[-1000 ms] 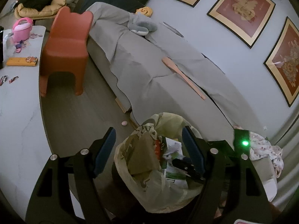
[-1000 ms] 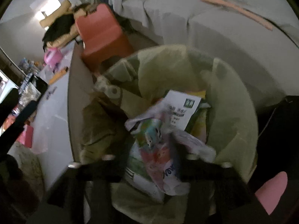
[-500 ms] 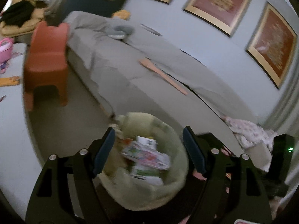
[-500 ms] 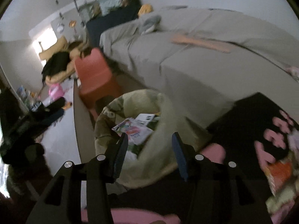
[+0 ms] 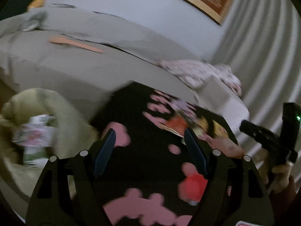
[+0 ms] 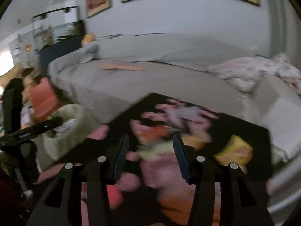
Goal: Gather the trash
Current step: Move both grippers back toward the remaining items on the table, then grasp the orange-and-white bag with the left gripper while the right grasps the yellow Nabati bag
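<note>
A: Two claws, both over the black mat with pink cartoon shapes [image 5: 150,150]. The left claw [image 5: 150,150] has its blue-padded fingers [image 5: 104,150] standing well apart, with nothing between them but the mat below

B: And the right claw [image 6: 150,154]?

A: Its fingers stand about half apart and grip nothing. Just beyond its tips lies a blurred heap of trash wrappers [image 6: 169,130], orange, white and pale green, on the mat. A yellow crumpled packet [image 6: 233,150] lies to the right of that claw, also on the mat

B: Where is the bin?

A: The round bin lined with an olive-green plastic bag [image 5: 47,113] sits to the left of the left claw, beside the mat's edge. Printed paper packaging [image 5: 35,135] shows inside it. From the right wrist the same bin [image 6: 65,124] is well to the left of the right claw, partly behind the black body of the other tool

B: Anything else near the left claw?

A: The same heap shows ahead of its right fingertip, and a blurred red object [image 5: 193,186] lies on the mat under its right finger. What it is I cannot tell. Past the mat runs a long sofa under a grey cover [image 5: 84,71], with a pale floral cloth [image 5: 197,71] bunched at its right end
</note>
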Tool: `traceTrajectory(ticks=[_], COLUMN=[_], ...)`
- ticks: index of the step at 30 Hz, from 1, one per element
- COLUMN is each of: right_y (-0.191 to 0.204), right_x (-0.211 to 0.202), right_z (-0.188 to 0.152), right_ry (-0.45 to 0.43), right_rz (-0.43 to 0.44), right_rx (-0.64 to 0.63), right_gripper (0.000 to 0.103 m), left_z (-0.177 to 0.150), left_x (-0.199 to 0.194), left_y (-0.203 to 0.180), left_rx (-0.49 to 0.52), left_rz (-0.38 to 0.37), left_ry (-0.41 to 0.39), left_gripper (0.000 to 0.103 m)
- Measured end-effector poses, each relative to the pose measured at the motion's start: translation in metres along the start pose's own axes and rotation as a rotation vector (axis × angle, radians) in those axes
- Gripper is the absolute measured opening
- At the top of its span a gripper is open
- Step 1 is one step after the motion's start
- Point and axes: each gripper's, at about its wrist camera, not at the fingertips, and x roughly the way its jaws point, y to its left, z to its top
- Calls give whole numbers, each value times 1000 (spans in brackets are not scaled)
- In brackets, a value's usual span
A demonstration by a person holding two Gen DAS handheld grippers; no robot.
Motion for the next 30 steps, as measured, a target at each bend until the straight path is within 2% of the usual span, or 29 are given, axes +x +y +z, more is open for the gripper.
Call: traceTrajectory(ticks=[6,12,16,18,20,21,22,23,24,25,26,27,30], right_y=[-72,-116,-137,-144,-150,-152,-154,-156,-158,-159,-161,-162,-164], right_x=[-14,-38,-52,-56,-60,-60,-61,-62,-63,-63,-62,-61,-55], right_z=[-35,-62,-71,-73,-76,-76,-77,-78,-79,-80,-80,-80,-81], right_ry=[46,32,12,3,-6,-10,-18,-26,-31,-33,-33,-30,-17], right_rz=[-127,-245,-288,-307,-313,-312,-308,-304,-300,-294,-286,-279,-251], right_rx=[109,196,255,277,302,310,321,331,340,348,356,362,376], right_gripper=[47,47,47,47,47,47,47,47,47,47,47,47,47], left_z=[-10,-28,-36,-39,-43,-46,-48,-50,-53,-55,-59,-60,-59], left_x=[24,40,56,69,87,100,107,116,125,128,129,127,110], left_y=[-47,-106,-157,-178,-195,-201,-200,-200,-198,-197,-196,-195,-187], left_rx=[74,139,193,202,236,240,230,209,174,160,159,170,190], left_rz=[-83,-200,-256,-255,-179,-123,-99,-95,-125,-142,-145,-140,-135], left_ry=[79,158,186,194,199,220,250,293,349,373,391,386,352], left_gripper=[71,71,71,71,71,71,71,68,58,51,40,28,15])
